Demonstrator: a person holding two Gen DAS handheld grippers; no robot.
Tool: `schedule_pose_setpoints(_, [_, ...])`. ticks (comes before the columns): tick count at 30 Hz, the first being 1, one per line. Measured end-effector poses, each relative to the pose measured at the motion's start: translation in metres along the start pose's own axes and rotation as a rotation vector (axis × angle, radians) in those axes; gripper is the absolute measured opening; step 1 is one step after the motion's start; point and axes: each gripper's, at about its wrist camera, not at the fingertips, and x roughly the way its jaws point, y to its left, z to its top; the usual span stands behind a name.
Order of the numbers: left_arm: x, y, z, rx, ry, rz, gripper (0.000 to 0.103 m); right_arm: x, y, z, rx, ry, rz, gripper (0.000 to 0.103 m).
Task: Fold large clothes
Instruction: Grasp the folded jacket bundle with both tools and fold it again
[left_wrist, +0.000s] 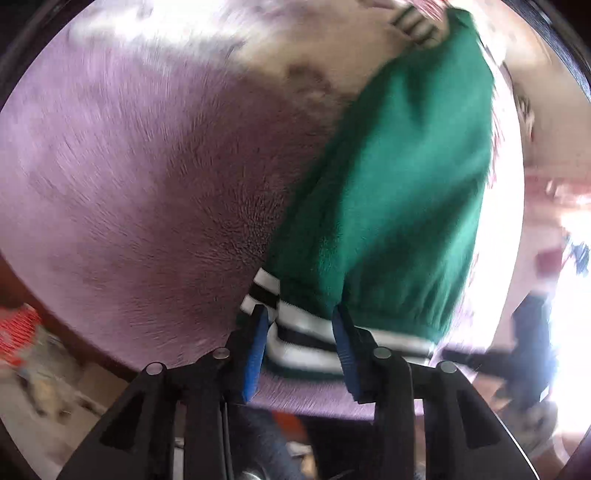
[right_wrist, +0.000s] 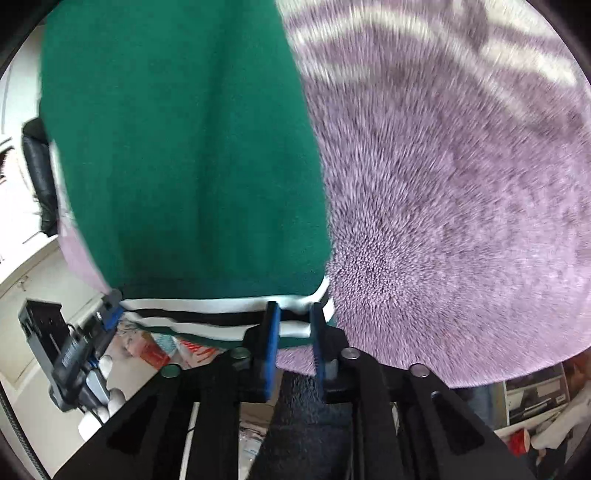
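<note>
1. Left wrist view: the left gripper (left_wrist: 301, 325) has its two blue-padded fingers (left_wrist: 255, 350) set either side of the striped hem (left_wrist: 295, 332) of a green garment (left_wrist: 399, 192). The ribbed band of white, black and green stripes bunches between the pads, but the fingers stand fairly wide, and I cannot tell if they truly pinch it.
2. Same view: the garment is a soft, fleecy knit running as a long green panel from the near edge of the purple blanket (left_wrist: 147, 184) up toward its far side, where a second striped cuff (left_wrist: 417, 26) shows. The blanket is a shaggy plush pile with a rounded near edge.
3. Right wrist view: the right gripper (right_wrist: 293, 325) has its blue pads (right_wrist: 271, 332) close together, pinching the same striped hem (right_wrist: 221, 314) at its right-hand corner, right at the blanket's (right_wrist: 461, 221) near edge.
4. Same view: the green garment (right_wrist: 184, 147) fills the left half, smooth and flat, its right edge lying on the fuzzy purple pile. At the hem's opposite corner the other gripper (right_wrist: 110, 310) touches the band, blue pad visible.
</note>
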Motion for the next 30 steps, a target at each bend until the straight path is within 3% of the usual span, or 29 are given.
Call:
schedule_pose_setpoints(2, [-0.023,-0.013,0.001,0.067,-0.023,0.027,0.045,-0.026,0.002,-0.003,-0.007,-0.042,0.007,0.062])
schedule_pose_setpoints(3, [-0.032,-0.022,0.006,0.094,-0.038,0.034,0.073,-0.036,0.005,-0.003,-0.01,-0.065,0.006,0.065])
schedule_pose_setpoints(4, [-0.041,-0.031,0.016,0.121,-0.059,0.032,0.092,-0.048,0.008,-0.002,-0.014,-0.093,0.007,0.065])
schedule_pose_setpoints(5, [-0.048,-0.041,0.028,0.141,-0.087,0.021,0.093,-0.059,0.01,0.0,-0.011,-0.113,0.014,0.065])
schedule_pose_setpoints(10, [-0.043,-0.086,0.12,0.194,-0.147,0.004,0.093,-0.096,0.011,0.034,0.026,-0.207,0.062,0.065])
schedule_pose_setpoints(12, [-0.036,-0.109,0.165,0.211,-0.187,0.034,0.093,-0.108,0.024,0.061,0.052,-0.237,0.087,0.065])
schedule_pose_setpoints(16, [-0.007,-0.146,0.242,0.222,-0.177,0.056,0.093,-0.118,0.027,0.105,0.131,-0.284,0.157,0.065])
schedule_pose_setpoints(21, [0.019,-0.185,0.31,0.242,-0.216,0.066,0.091,-0.136,0.008,0.152,0.208,-0.334,0.213,0.065])
schedule_pose_setpoints(23, [0.023,-0.197,0.329,0.248,-0.262,0.066,0.068,-0.142,0.006,0.169,0.212,-0.34,0.235,0.065])
schedule_pose_setpoints(24, [0.03,-0.199,0.341,0.248,-0.272,0.058,0.044,-0.145,0.004,0.177,0.212,-0.342,0.235,0.065])
schedule_pose_setpoints(25, [0.043,-0.199,0.355,0.24,-0.252,0.049,0.036,-0.148,0.003,0.185,0.211,-0.341,0.234,0.065])
schedule_pose_setpoints(28, [0.075,-0.19,0.375,0.248,-0.203,0.088,0.04,-0.15,-0.006,0.204,0.222,-0.325,0.223,0.065])
schedule_pose_setpoints(30, [0.075,-0.192,0.382,0.25,-0.18,0.074,0.04,-0.15,-0.014,0.215,0.241,-0.305,0.218,0.065])
